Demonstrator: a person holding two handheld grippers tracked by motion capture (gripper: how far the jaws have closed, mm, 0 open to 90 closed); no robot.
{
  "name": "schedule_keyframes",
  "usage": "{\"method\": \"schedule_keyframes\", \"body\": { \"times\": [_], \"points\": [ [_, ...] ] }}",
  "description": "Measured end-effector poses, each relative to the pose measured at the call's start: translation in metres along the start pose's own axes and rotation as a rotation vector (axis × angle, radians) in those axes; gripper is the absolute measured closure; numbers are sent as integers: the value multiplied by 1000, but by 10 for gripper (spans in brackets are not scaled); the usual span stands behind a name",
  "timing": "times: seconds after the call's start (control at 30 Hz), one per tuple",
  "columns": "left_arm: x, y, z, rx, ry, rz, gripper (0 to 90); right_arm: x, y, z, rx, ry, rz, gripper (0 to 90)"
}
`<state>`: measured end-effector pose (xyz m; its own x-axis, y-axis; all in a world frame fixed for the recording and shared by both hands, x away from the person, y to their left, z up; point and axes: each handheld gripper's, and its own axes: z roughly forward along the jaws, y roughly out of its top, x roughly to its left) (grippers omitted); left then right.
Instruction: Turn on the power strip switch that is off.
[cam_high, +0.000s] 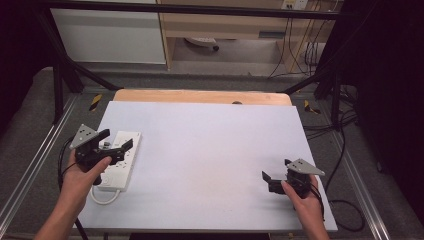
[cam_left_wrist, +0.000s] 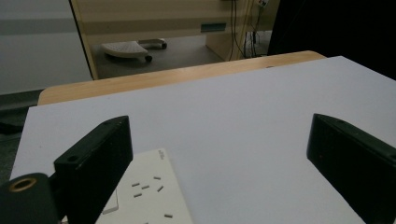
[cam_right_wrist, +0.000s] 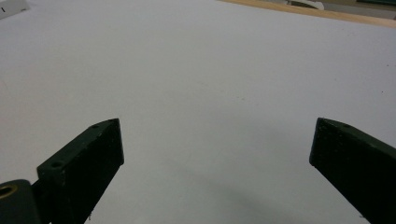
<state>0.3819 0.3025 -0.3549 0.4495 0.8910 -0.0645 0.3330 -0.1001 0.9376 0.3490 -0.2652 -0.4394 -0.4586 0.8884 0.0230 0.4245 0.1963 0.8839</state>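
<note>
A white power strip (cam_high: 121, 159) lies along the left side of the white board (cam_high: 210, 145), its white cable (cam_high: 104, 198) looping off the near end. My left gripper (cam_high: 119, 138) hovers over the strip's middle, jaws wide apart and holding nothing. In the left gripper view the left gripper (cam_left_wrist: 219, 135) looks over the power strip (cam_left_wrist: 149, 191), whose socket slots sit low beside the left jaw. My right gripper (cam_high: 276, 169) rests near the board's front right, open and empty. In the right gripper view the right gripper (cam_right_wrist: 217, 140) faces bare board, with a corner of the power strip (cam_right_wrist: 11, 7) far off.
The wooden table edge (cam_high: 200, 96) shows beyond the board. A black metal frame (cam_high: 60, 85) surrounds the table. Black cables (cam_high: 345, 150) trail over the floor at the right. A cabinet (cam_high: 110, 35) and a wheeled base (cam_high: 202, 42) stand behind.
</note>
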Motion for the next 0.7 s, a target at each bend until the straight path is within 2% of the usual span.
{"method": "schedule_keyframes", "body": {
  "times": [0.33,0.7],
  "points": [
    [15,3,11,-2,32,-11,73,0,0,0,-2,3,4,36],
    [23,3,25,-1,57,-25,73,0,0,-1,-3,4,6,35]
  ]
}}
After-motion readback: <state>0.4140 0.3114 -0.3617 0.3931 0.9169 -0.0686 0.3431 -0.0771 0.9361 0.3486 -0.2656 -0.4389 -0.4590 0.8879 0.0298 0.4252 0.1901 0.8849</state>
